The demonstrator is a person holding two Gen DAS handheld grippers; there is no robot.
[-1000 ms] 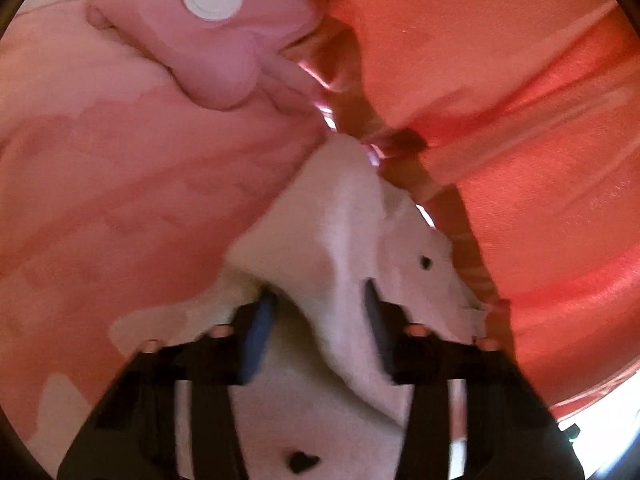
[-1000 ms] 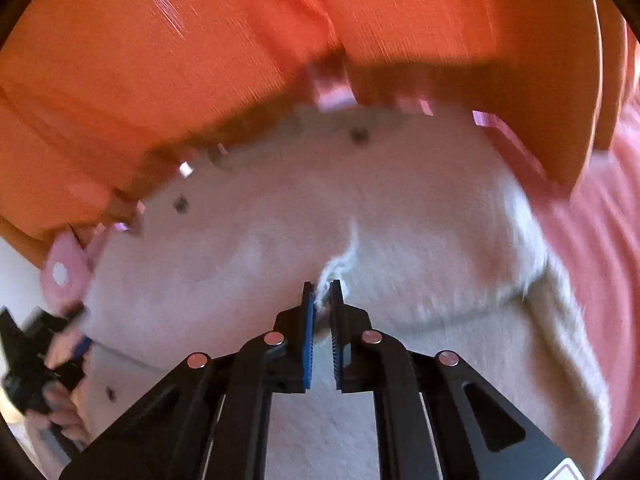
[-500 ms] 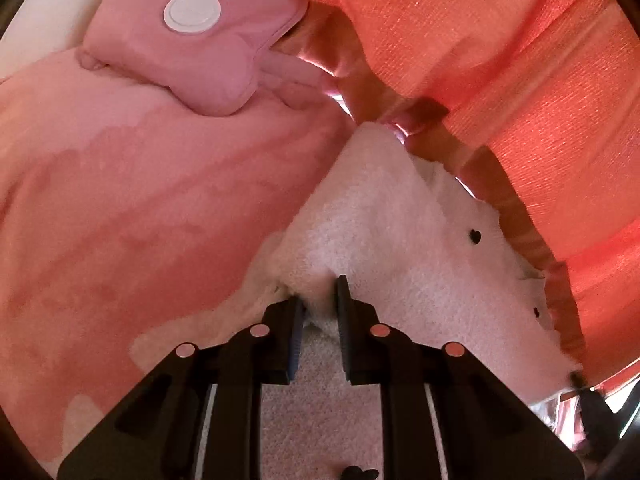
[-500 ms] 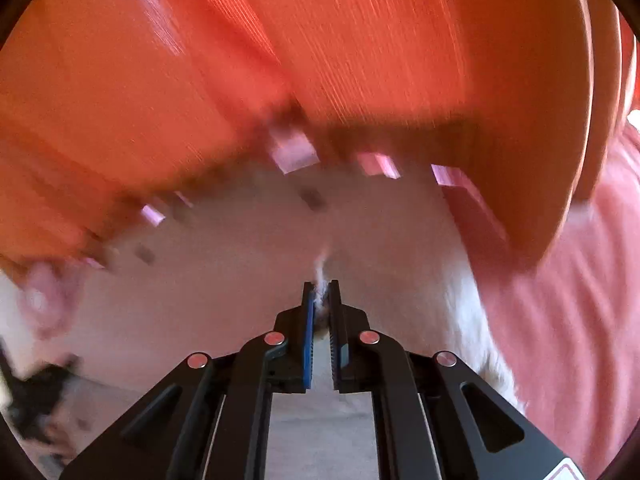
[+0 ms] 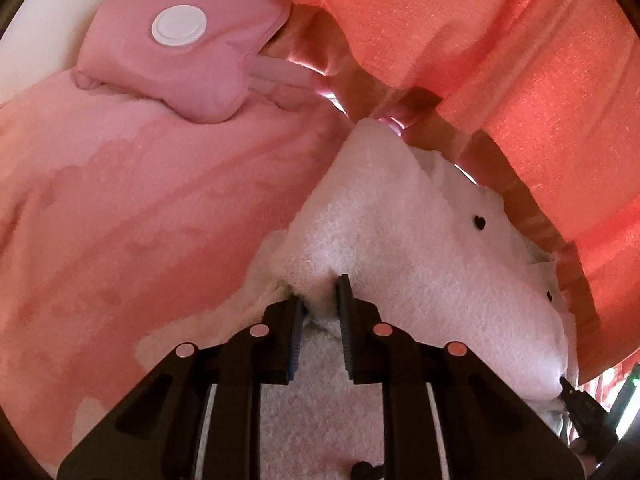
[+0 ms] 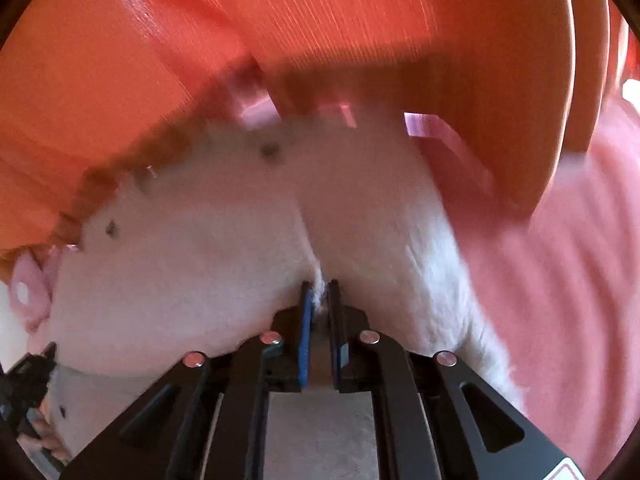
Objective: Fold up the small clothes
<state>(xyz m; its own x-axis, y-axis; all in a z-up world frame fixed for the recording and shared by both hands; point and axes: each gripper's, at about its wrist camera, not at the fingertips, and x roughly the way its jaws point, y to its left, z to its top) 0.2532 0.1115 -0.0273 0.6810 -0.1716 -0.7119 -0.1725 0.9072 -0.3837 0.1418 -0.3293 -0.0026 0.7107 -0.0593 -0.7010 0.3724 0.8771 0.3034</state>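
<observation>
The surface is a pink fleece blanket (image 5: 132, 216) with a mottled lighter-and-darker pattern, spread under everything; whether a bed or a table lies beneath it cannot be told. Behind it hangs an orange curtain (image 5: 520, 72) in heavy folds, with slits of daylight along its lower hem. A strip of white wall shows at the far left edge of the left wrist view.

No containers are visible.

One small white fleece garment (image 5: 420, 248) dotted with little dark hearts lies on the blanket just in front of the curtain, partly lifted into a peaked fold. Three hearts are clear in the left wrist view. One pink fabric pouch (image 5: 188, 64) with a round white cap rests on the blanket at the far left, well apart from the garment.

There are two tools. The left tool (image 5: 320, 300) is clamped on a bunched edge of the garment, its pads pressing the fleece. The right tool (image 6: 319, 298) is closed tight on a thin pinch of the same garment at the opposite end. The right wrist view is motion-blurred.
</observation>
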